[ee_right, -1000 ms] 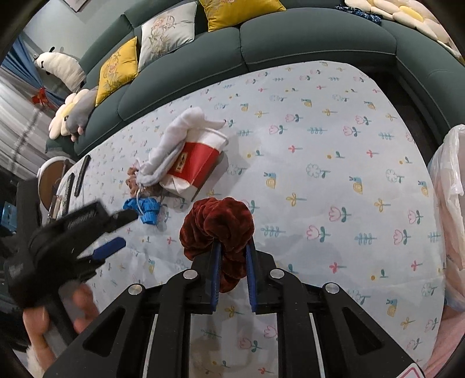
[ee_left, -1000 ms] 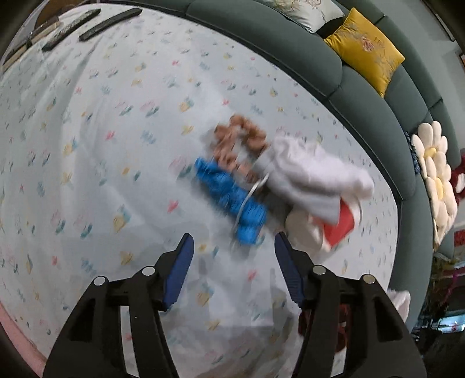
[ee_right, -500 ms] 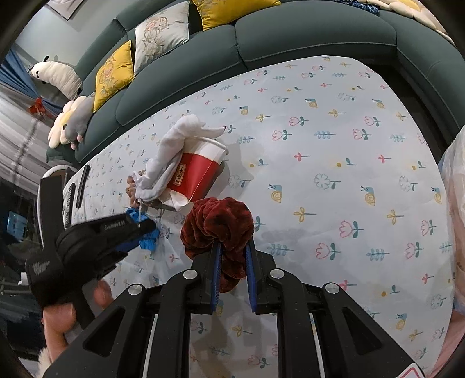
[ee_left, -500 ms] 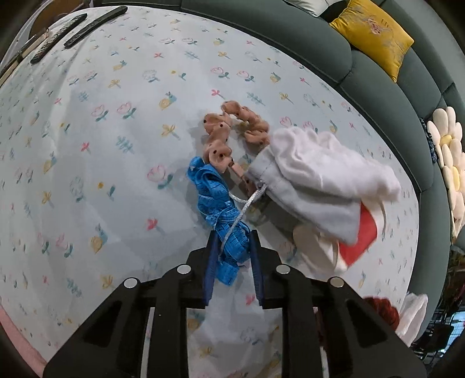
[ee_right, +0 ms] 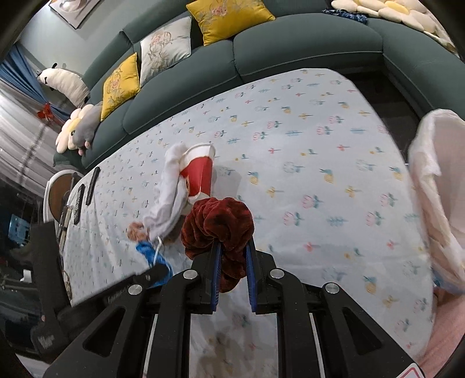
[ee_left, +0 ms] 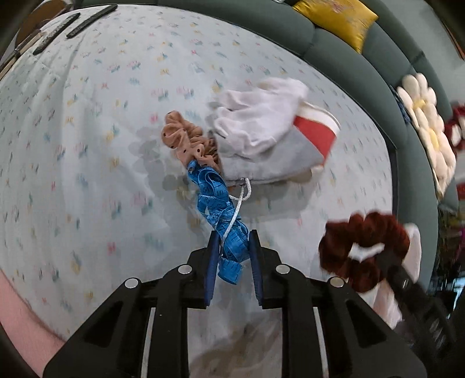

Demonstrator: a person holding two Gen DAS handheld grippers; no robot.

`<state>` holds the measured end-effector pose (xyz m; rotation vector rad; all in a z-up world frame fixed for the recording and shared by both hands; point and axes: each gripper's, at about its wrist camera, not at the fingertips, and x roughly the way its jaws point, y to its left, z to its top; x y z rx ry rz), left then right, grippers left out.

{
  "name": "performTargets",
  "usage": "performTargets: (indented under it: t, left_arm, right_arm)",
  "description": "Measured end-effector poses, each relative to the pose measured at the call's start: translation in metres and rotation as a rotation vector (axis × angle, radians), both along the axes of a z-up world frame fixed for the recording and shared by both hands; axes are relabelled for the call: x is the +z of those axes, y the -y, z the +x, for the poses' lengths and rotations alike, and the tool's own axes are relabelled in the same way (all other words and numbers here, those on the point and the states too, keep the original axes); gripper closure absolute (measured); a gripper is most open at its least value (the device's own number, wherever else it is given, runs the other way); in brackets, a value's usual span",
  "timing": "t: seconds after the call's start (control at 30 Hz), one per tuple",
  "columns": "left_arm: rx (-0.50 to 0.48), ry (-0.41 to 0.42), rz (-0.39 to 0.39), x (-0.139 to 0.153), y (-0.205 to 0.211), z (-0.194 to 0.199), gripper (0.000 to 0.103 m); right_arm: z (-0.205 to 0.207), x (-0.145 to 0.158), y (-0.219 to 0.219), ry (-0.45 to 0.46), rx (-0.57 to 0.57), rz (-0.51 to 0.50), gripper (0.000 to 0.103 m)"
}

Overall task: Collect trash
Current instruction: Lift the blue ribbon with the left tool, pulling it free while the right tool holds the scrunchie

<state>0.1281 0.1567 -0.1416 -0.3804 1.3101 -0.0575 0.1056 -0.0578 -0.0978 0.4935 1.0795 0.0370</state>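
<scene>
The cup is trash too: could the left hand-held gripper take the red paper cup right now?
Probably not: the left hand-held gripper is shut on the blue measuring tape, and white cloth drapes the red paper cup.

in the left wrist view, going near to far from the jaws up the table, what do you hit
blue measuring tape → tan scrunchie → black remotes
</scene>
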Motion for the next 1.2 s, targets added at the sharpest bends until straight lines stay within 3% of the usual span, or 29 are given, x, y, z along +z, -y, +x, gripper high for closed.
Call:
performTargets:
  t: [0.23, 0.47, 0.67, 0.73, 0.8, 0.9, 1.0, 1.13, 1.2]
  left_arm:
    - [-0.119, -0.006, -0.090, -0.001, 0.012, -0.051, 0.081]
    - [-0.214, 0.029, -0.114, 0.014, 0.032, -0.071, 0.085]
    - [-0.316, 0.097, -0.080, 0.036, 0.069, -0.076, 0.084]
    - [-0.316, 0.085, -0.036, 0.032, 0.072, -0.080, 0.078]
    - [-0.310, 0.059, -0.002, 0.025, 0.070, -0.083, 0.059]
    - [-0.271, 0.022, 0.064, 0.012, 0.067, -0.084, 0.054]
    - [-0.212, -0.013, 0.131, -0.002, 0.059, -0.081, 0.043]
    - [-0.176, -0.089, 0.110, -0.022, 0.048, -0.077, 0.046]
    - [-0.183, -0.111, 0.093, -0.028, 0.046, -0.078, 0.062]
  right_arm:
    - [-0.039, 0.003, 0.017, 0.009, -0.014, -0.007, 0.089]
    - [-0.063, 0.004, 0.027, 0.024, -0.021, -0.003, 0.089]
    - [-0.070, 0.018, 0.041, 0.069, -0.047, 0.008, 0.089]
    - [-0.071, 0.019, 0.045, 0.075, -0.055, 0.013, 0.089]
    - [-0.073, 0.019, 0.048, 0.076, -0.062, 0.017, 0.089]
    - [-0.077, 0.016, 0.051, 0.072, -0.066, 0.020, 0.089]
    - [-0.078, 0.013, 0.053, 0.063, -0.069, 0.026, 0.089]
    - [-0.079, 0.008, 0.053, 0.051, -0.068, 0.030, 0.089]
    - [-0.079, 0.006, 0.052, 0.046, -0.065, 0.032, 0.089]
